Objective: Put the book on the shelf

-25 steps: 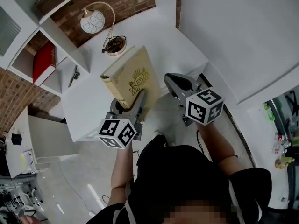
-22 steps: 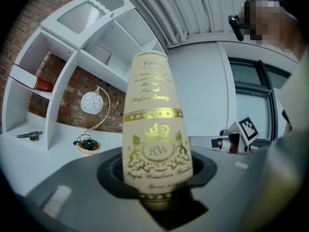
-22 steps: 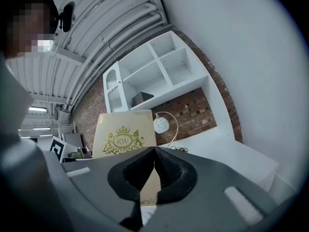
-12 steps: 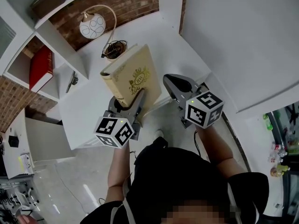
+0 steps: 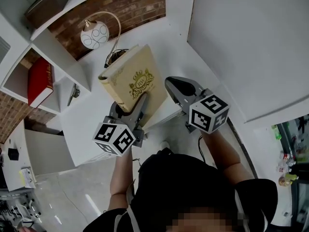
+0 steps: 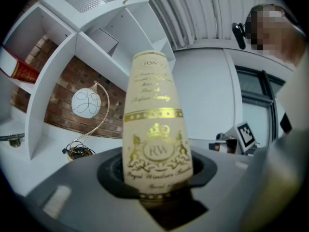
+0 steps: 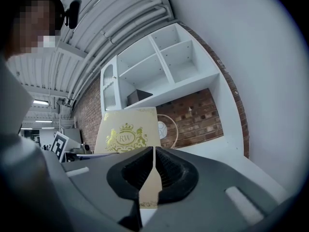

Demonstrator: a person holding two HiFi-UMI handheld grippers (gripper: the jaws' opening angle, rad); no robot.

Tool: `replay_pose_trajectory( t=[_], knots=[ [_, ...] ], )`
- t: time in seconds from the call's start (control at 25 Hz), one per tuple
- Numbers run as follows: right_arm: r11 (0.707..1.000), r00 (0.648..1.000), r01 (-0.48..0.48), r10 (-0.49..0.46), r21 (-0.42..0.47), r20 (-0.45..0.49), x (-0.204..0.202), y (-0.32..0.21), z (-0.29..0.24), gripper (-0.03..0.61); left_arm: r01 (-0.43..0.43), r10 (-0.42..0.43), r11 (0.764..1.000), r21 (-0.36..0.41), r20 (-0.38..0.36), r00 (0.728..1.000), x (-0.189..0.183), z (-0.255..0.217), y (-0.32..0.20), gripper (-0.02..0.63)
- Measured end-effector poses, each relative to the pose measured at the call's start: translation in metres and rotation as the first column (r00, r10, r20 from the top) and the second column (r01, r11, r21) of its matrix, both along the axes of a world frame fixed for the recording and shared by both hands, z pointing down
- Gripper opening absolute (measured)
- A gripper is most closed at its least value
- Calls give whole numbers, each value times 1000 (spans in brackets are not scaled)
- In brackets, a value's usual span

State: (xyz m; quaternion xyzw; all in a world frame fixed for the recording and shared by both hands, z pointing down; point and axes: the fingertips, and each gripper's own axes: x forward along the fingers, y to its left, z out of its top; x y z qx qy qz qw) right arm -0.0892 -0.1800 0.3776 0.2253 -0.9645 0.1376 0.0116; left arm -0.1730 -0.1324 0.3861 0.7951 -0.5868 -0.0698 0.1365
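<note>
A cream book [image 5: 133,83] with a gold crest stands upright over the white table [image 5: 89,115]. My left gripper [image 5: 130,106] is shut on its lower spine end. In the left gripper view the book's spine [image 6: 154,129] rises between the jaws of that gripper [image 6: 157,178]. My right gripper [image 5: 179,87] hovers just right of the book, shut and holding nothing. Over the closed right gripper [image 7: 153,170], the book's cover [image 7: 128,129] shows beyond and to the left. The white shelf unit [image 5: 58,57] stands at the left.
A red book [image 5: 38,81] leans in a lower shelf compartment. A round-shaded lamp [image 5: 94,33] with its coiled cord stands at the back of the table against a brick wall. A dark box [image 5: 48,4] sits on an upper shelf. White wall panels fill the right.
Both grippers have moved forward together over the table, carrying the book closer to the lamp and the shelf unit. The grip on the book is unchanged.
</note>
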Motion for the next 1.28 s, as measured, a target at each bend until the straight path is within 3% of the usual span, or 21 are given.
replay_pose_trajectory(
  t=[0.28,0.52,0.8,1.08,1.28],
  knots=[
    [1000,1000,4,-4,5,-12,-33,-24,-1,23,-10,10,1000,-2,7,1000,-25,-1,-20,222],
    [999,998,36,-35,5,-43,-61,-32,3,25,-23,24,999,23,-32,999,-39,-6,-29,222],
    [999,998,44,-44,3,-46,-67,-46,8,26,-29,29,999,15,-47,998,-42,-2,-40,223],
    [996,995,87,-86,7,-45,-73,-72,6,26,10,-10,1000,19,-15,1000,-42,-10,-61,222],
    [992,990,125,-123,29,-64,-72,-91,-3,25,51,-51,997,63,-11,999,-35,-18,-74,215]
  ],
)
